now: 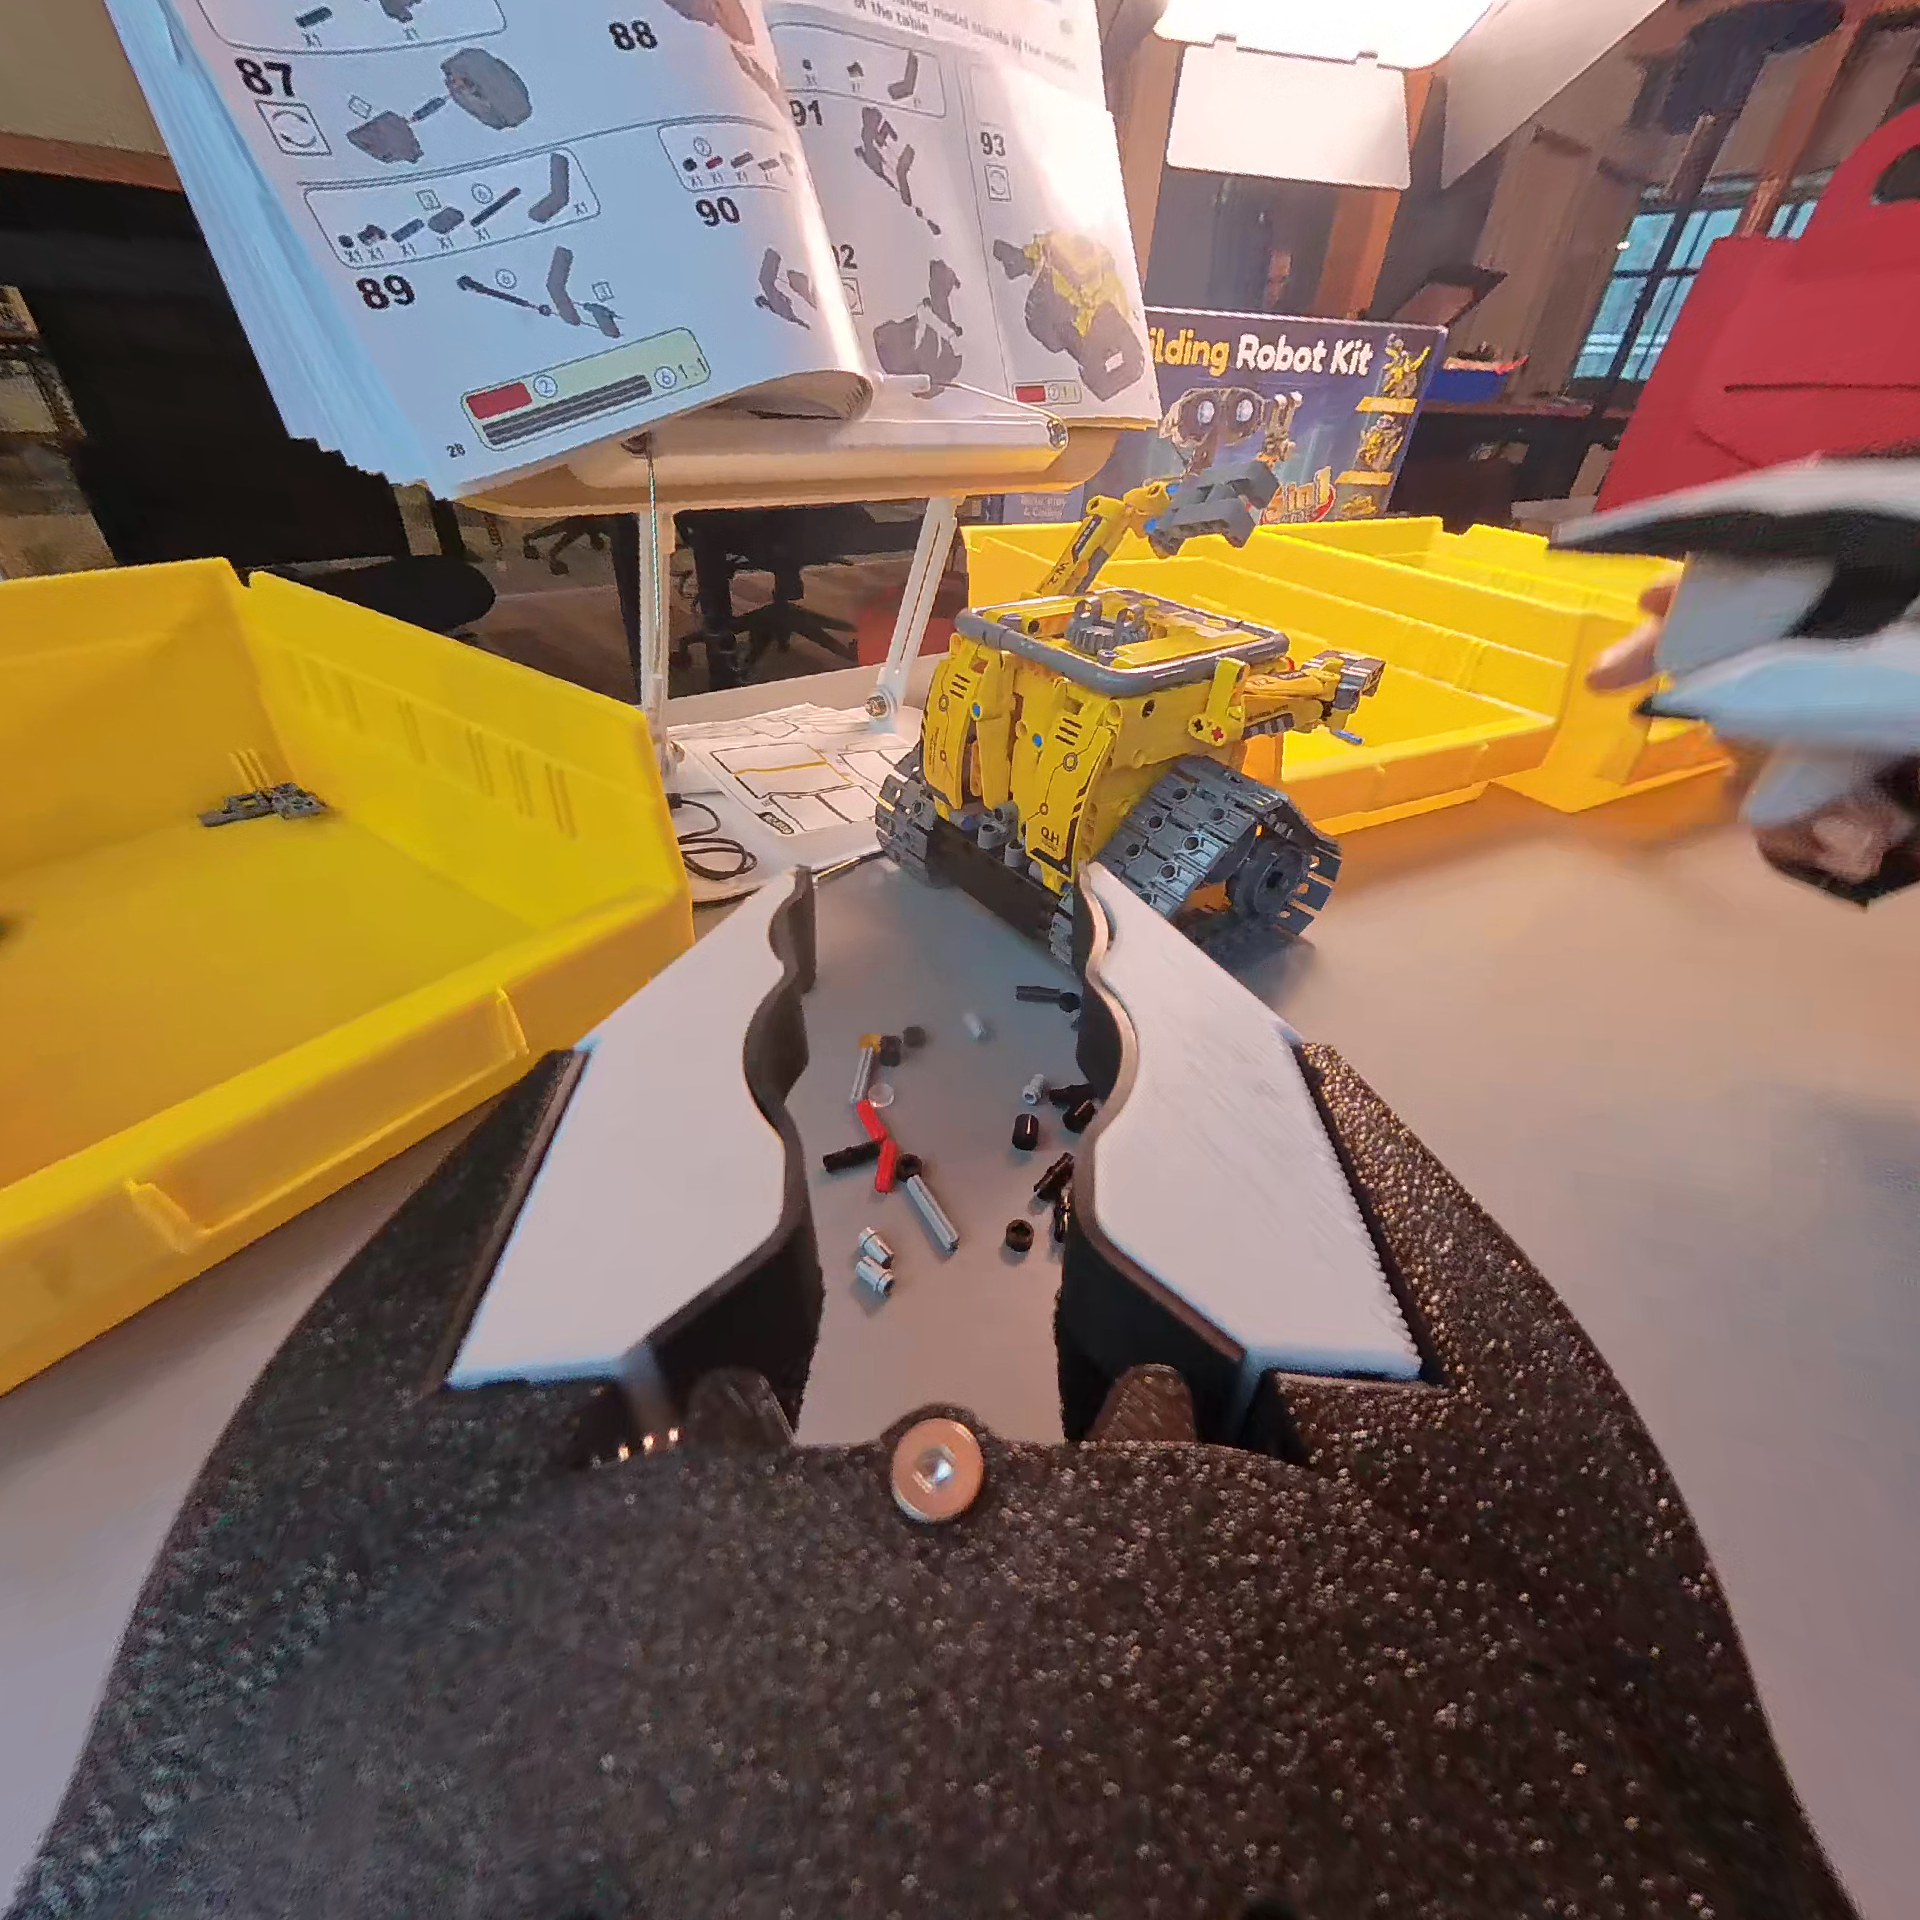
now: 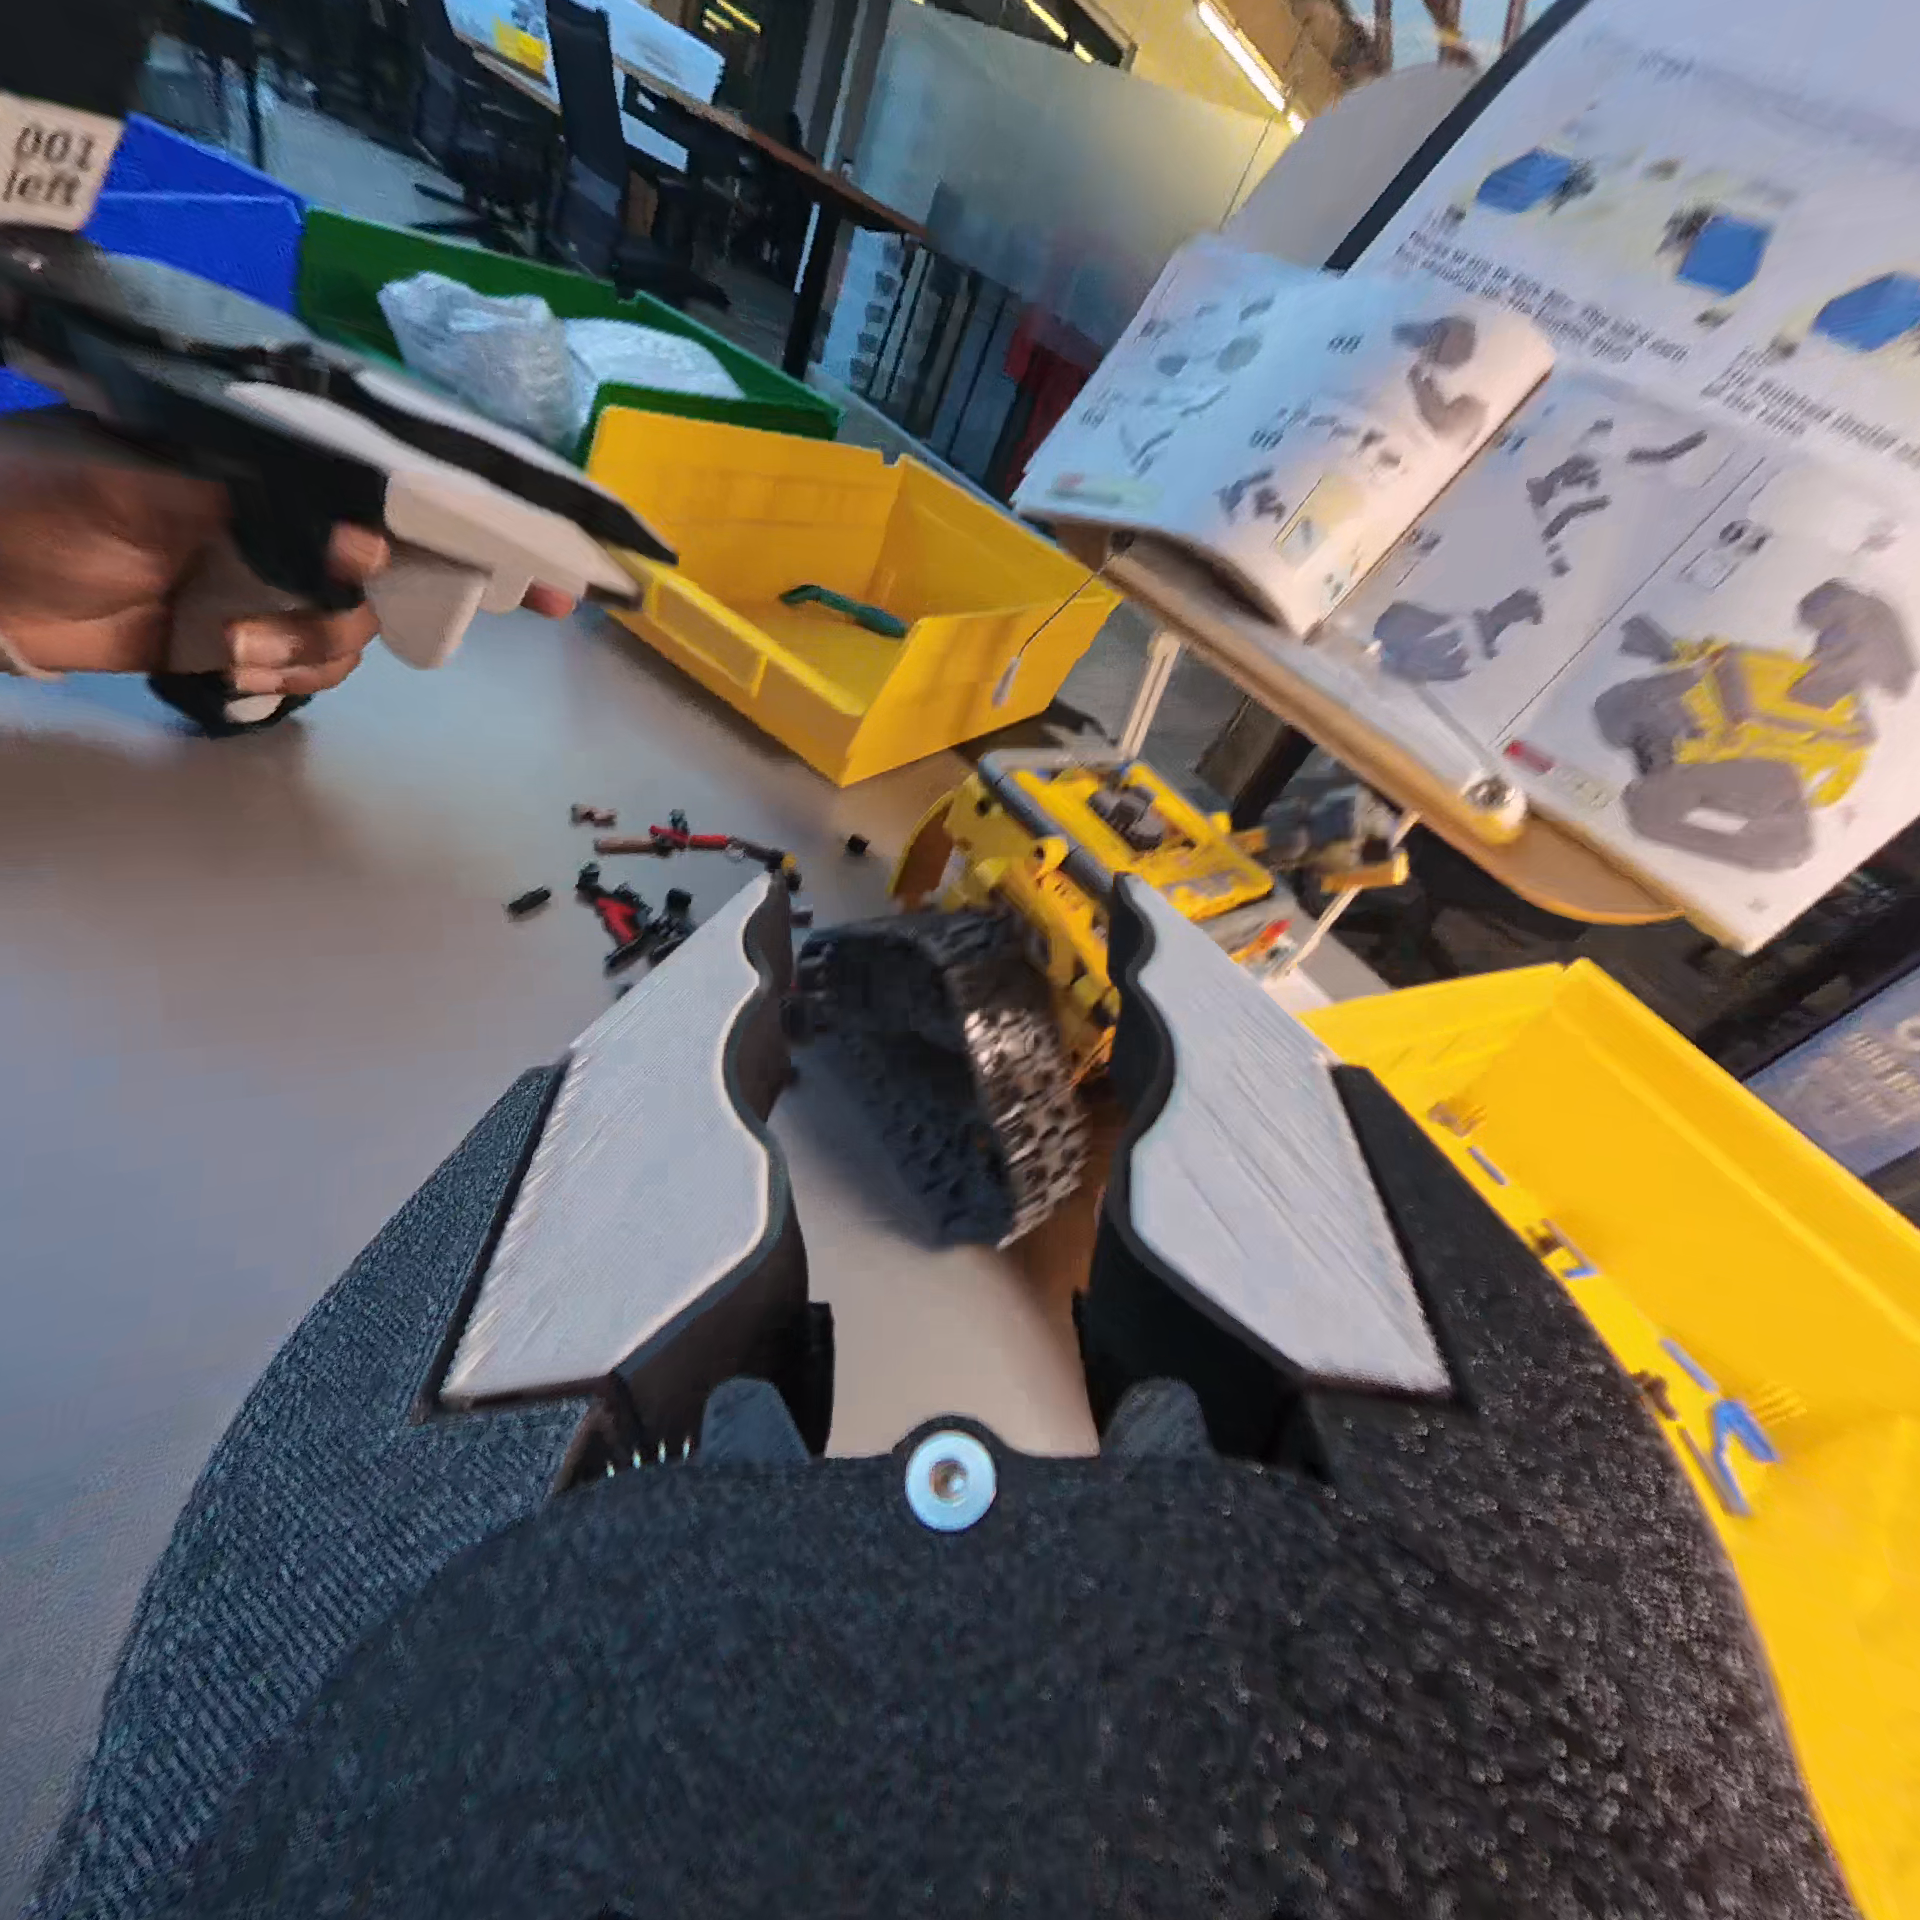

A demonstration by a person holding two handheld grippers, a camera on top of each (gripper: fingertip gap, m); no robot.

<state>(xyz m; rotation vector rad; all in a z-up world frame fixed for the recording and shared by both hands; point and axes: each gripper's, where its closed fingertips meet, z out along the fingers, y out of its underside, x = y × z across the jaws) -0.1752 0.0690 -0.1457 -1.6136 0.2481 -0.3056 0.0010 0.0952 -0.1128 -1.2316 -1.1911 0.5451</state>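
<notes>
The left gripper (image 1: pixel 940 914) hung open and empty above small loose pieces (image 1: pixel 935 1132) scattered mid-frame on the table (image 1: pixel 1558 1143). The right gripper (image 2: pixel 940 914), also open, held nothing; the yellow tracked model's (image 2: pixel 1039 935) tread lay between its fingers (contact unclear), long axis running toward upper right. An instruction booklet (image 1: pixel 582 229) stood propped at readable height.

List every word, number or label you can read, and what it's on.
I don't copy out writing; these things bear it:
Open instruction booklet on the stand: printed numbers and diagrams, sharp.
Blue box behind the yellow tracked model: large title print.
Tag on the left gripper: short print.
Yellow bin, right wrist view: blue marks, blurred.
</notes>
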